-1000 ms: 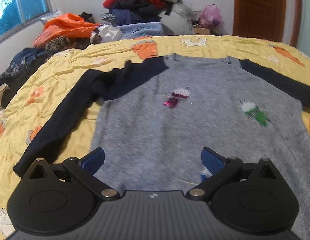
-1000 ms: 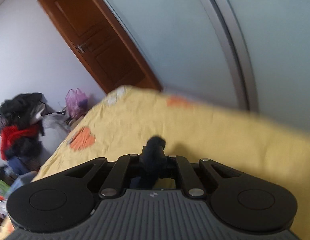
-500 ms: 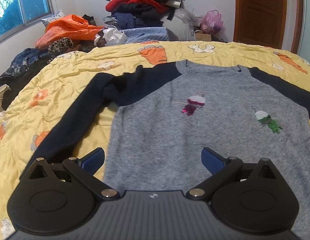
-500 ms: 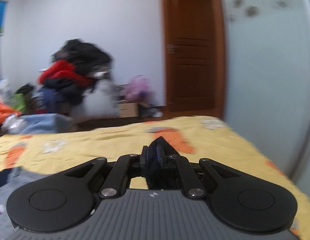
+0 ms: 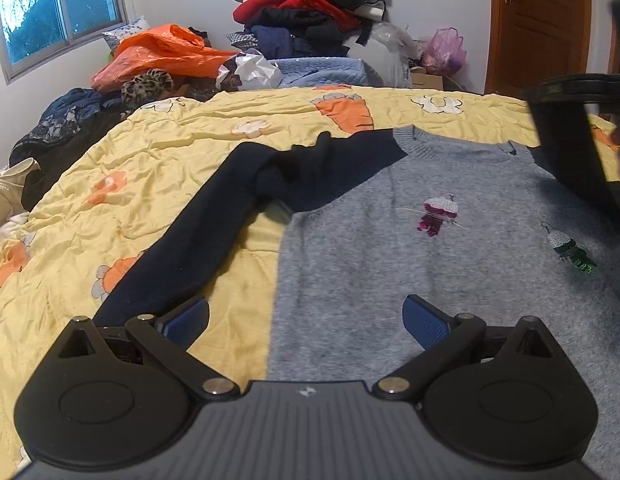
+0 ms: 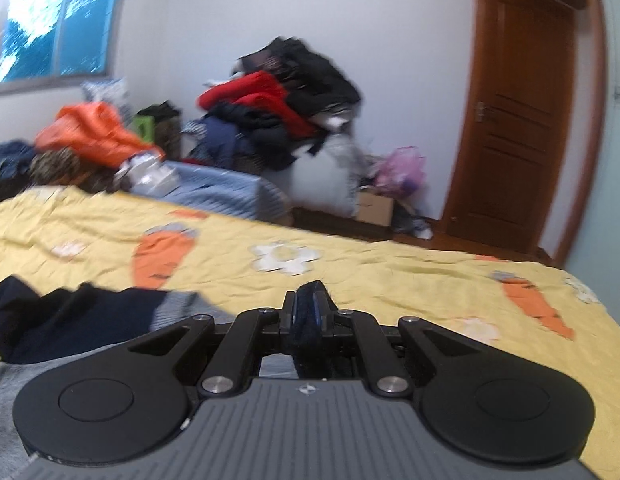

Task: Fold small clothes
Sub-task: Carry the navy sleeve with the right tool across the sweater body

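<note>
Since a second ago the right gripper (image 6: 308, 314), clamped on a dark navy sleeve end (image 6: 306, 300), has swung inward over the grey knit sweater (image 5: 409, 272) lying flat on the yellow carrot-print quilt (image 5: 150, 160), whose other navy sleeve (image 5: 198, 240) runs lengthwise just left of the wide-open, empty left gripper (image 5: 306, 316).

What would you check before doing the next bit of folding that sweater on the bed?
1. Right gripper shut on dark navy fabric: ok.
2. Which part of the sweater that fabric is: cannot tell, probably the right sleeve.
3. Left gripper open and free, hovering over the hem edge: ok.
4. Sweater body flat on the yellow quilt: ok.
5. Left sleeve smooth: not ok, bunched near the shoulder.
6. Right gripper clear of the left gripper's path: cannot tell.
</note>
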A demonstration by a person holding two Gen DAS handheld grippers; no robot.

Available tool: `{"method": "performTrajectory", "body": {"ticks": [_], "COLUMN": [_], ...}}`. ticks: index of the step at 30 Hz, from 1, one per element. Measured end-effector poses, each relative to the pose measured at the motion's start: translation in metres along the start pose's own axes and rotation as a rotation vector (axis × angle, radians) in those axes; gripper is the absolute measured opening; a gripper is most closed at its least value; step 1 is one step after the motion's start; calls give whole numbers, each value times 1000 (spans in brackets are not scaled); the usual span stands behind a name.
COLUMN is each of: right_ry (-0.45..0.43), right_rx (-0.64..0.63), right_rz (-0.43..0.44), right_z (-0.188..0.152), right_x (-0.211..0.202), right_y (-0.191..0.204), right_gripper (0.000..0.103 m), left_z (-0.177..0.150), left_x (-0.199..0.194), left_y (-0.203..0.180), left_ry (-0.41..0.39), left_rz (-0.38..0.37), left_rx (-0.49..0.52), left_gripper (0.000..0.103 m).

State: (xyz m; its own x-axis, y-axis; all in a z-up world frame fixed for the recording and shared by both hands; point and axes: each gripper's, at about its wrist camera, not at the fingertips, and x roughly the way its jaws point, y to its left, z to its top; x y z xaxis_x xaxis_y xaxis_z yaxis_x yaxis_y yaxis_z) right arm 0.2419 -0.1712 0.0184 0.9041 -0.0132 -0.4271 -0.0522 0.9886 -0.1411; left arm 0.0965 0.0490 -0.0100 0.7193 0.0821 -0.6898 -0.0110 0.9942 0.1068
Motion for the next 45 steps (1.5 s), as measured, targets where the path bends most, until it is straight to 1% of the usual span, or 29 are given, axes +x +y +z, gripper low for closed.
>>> {"method": "performTrajectory", "body": {"ticks": [1, 4, 7, 10, 15, 18, 24, 27, 29, 31, 33, 35, 37, 42, 45], "right_ry": [18, 82, 120, 135, 146, 160, 218, 233, 241, 250, 257, 266, 269, 259, 244], "right_rx": [2, 10, 24, 39, 36, 31, 12, 2, -1, -5, -9, -8, -10, -26, -34], "right_rz": [9, 27, 38, 43, 46, 44, 62, 67, 73, 74, 77, 83, 97, 115, 114], "right_z": [-3, -7, -13, -18, -23, -27, -41, -46, -47, -49, -51, -53, -54, -58, -61], "right_x": [-1, 14, 22, 28, 33, 36, 44, 45, 46, 46, 46, 43, 38, 26, 24], "right_y": [7, 25, 38, 48, 51, 54, 62, 65, 66, 66, 66, 65, 64, 60, 59], "right_gripper": [17, 17, 17, 17, 17, 17, 18, 18, 21, 30, 31, 35, 42, 43, 42], "left_z": [0, -1, -2, -3, -4, -5, -7, -7, -7, -7, -7, -8, -9, -10, -10], "left_x": [1, 2, 4, 5, 6, 8, 14, 14, 14, 15, 15, 16, 18, 15, 13], "left_y": [2, 8, 13, 17, 20, 21, 23, 23, 23, 22, 22, 23, 23, 24, 21], "left_ry": [2, 5, 6, 9, 6, 18, 38, 38, 38, 39, 39, 42, 44, 27, 19], "left_rz": [2, 5, 8, 9, 7, 0, -1, -2, -4, -3, -3, -4, -7, -39, -47], "left_rx": [-3, -10, -20, -26, -28, -39, -49, -50, -52, -52, -52, -53, -54, -60, -46], "left_gripper": [103, 103, 103, 103, 103, 103, 103, 103, 103, 103, 103, 103, 103, 103, 103]}}
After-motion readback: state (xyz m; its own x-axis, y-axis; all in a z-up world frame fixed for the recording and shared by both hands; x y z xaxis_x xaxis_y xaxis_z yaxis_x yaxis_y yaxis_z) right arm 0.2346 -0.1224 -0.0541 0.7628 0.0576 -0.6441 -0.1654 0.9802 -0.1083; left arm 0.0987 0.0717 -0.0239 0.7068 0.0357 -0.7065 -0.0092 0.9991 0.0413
